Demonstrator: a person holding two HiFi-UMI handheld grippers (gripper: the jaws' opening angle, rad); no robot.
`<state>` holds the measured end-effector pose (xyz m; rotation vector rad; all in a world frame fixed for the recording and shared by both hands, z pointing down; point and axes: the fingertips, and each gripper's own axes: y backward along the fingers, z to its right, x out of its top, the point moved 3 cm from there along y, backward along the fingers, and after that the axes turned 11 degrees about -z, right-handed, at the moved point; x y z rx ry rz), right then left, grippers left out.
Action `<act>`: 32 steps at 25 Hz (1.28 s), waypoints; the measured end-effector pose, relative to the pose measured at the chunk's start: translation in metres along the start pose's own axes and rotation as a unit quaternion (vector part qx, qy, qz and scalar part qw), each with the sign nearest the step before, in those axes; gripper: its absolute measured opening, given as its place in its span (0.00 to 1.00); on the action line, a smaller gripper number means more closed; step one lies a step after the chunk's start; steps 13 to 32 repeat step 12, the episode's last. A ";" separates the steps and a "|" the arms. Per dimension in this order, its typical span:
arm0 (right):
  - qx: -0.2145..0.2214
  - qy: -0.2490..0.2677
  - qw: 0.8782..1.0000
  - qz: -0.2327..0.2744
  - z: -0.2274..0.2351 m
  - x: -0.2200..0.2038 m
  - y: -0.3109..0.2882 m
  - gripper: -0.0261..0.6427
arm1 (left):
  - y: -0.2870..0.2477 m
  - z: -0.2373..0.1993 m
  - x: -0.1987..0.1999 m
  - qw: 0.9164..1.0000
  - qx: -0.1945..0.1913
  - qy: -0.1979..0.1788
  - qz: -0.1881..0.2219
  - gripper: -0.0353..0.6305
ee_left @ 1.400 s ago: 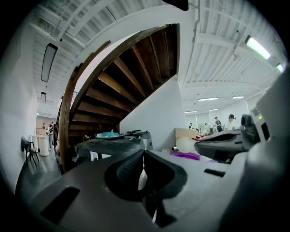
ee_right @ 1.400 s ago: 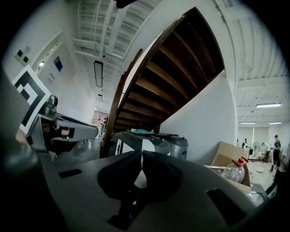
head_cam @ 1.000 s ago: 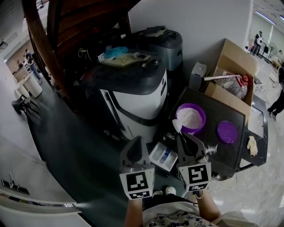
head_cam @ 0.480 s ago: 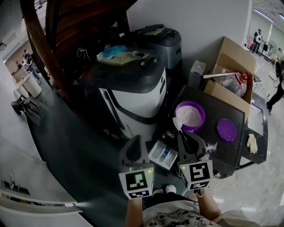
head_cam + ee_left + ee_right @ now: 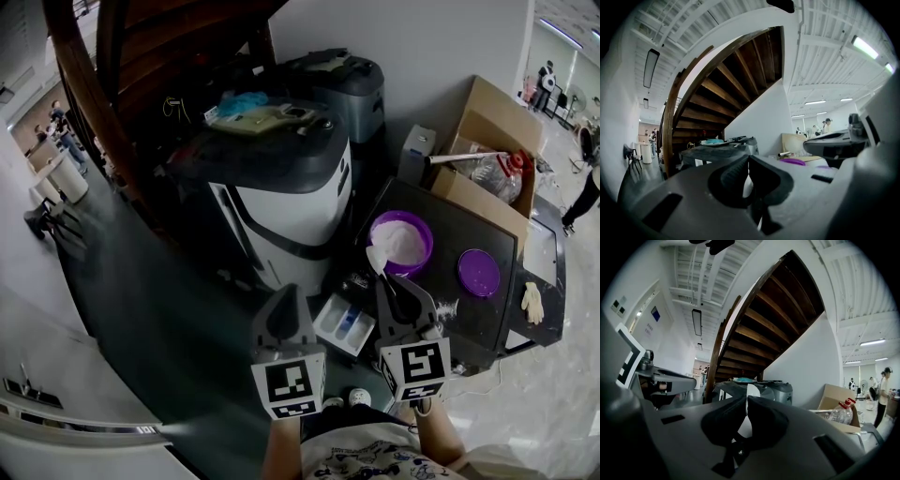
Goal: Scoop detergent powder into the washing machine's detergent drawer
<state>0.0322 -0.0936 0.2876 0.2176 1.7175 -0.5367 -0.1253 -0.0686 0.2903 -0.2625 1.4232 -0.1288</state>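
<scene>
In the head view a white and black washing machine (image 5: 281, 187) stands ahead, with its white detergent drawer (image 5: 345, 323) pulled open low at its front. A purple bowl (image 5: 401, 242) of white powder sits on a dark table (image 5: 441, 309) to the right, and a purple lid (image 5: 480, 274) lies beside it. My right gripper (image 5: 389, 286) (image 5: 746, 401) is shut on the handle of a white scoop (image 5: 377, 260) (image 5: 751, 391), whose head sits at the bowl's near rim. My left gripper (image 5: 286, 300) (image 5: 748, 161) is shut on nothing, left of the drawer.
A cardboard box (image 5: 487, 141) with a plastic bottle (image 5: 492, 178) stands behind the table. A white glove (image 5: 532, 305) lies at the table's right end. Behind the washer are a grey machine (image 5: 342, 89) and a wooden staircase (image 5: 141, 84). People stand far off.
Both grippers have stayed almost still. The scoop's head has crept slightly toward the bowl.
</scene>
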 end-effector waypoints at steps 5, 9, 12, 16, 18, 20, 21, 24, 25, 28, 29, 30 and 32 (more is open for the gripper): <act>0.000 0.001 1.000 0.001 0.000 0.000 0.001 0.07 | 0.001 0.001 0.001 1.000 0.000 -0.002 0.001 0.06; -0.002 0.000 1.000 -0.001 0.002 -0.002 0.001 0.07 | 0.001 0.002 0.001 1.000 0.001 -0.001 0.001 0.06; -0.002 0.000 1.000 -0.001 0.003 -0.003 0.001 0.07 | 0.000 0.002 0.000 1.000 0.003 0.000 -0.001 0.06; -0.002 0.000 1.000 -0.001 0.003 -0.003 0.001 0.07 | 0.000 0.002 0.000 1.000 0.003 0.000 -0.001 0.06; -0.002 0.000 1.000 -0.001 0.003 -0.003 0.001 0.07 | 0.000 0.002 0.000 1.000 0.003 0.000 -0.001 0.06; -0.002 0.000 1.000 -0.001 0.003 -0.003 0.001 0.07 | 0.000 0.002 0.000 1.000 0.003 0.000 -0.001 0.06; -0.002 0.000 1.000 -0.001 0.003 -0.003 0.001 0.07 | 0.000 0.002 0.000 1.000 0.003 0.000 -0.001 0.06; -0.002 0.000 1.000 -0.001 0.003 -0.003 0.001 0.07 | 0.000 0.002 0.000 1.000 0.003 0.000 -0.001 0.06; -0.002 0.000 1.000 -0.001 0.003 -0.003 0.001 0.07 | 0.000 0.002 0.000 1.000 0.003 0.000 -0.001 0.06; -0.002 0.000 1.000 -0.001 0.003 -0.003 0.001 0.07 | 0.000 0.002 0.000 1.000 0.003 0.000 -0.001 0.06; -0.002 0.000 1.000 -0.001 0.003 -0.003 0.001 0.07 | 0.000 0.002 0.000 1.000 0.003 0.000 -0.001 0.06; -0.002 0.000 1.000 -0.001 0.003 -0.003 0.001 0.07 | 0.000 0.002 0.000 1.000 0.003 0.000 -0.001 0.06; -0.002 0.000 1.000 -0.001 0.003 -0.003 0.001 0.07 | 0.000 0.002 0.000 1.000 0.003 0.000 -0.001 0.06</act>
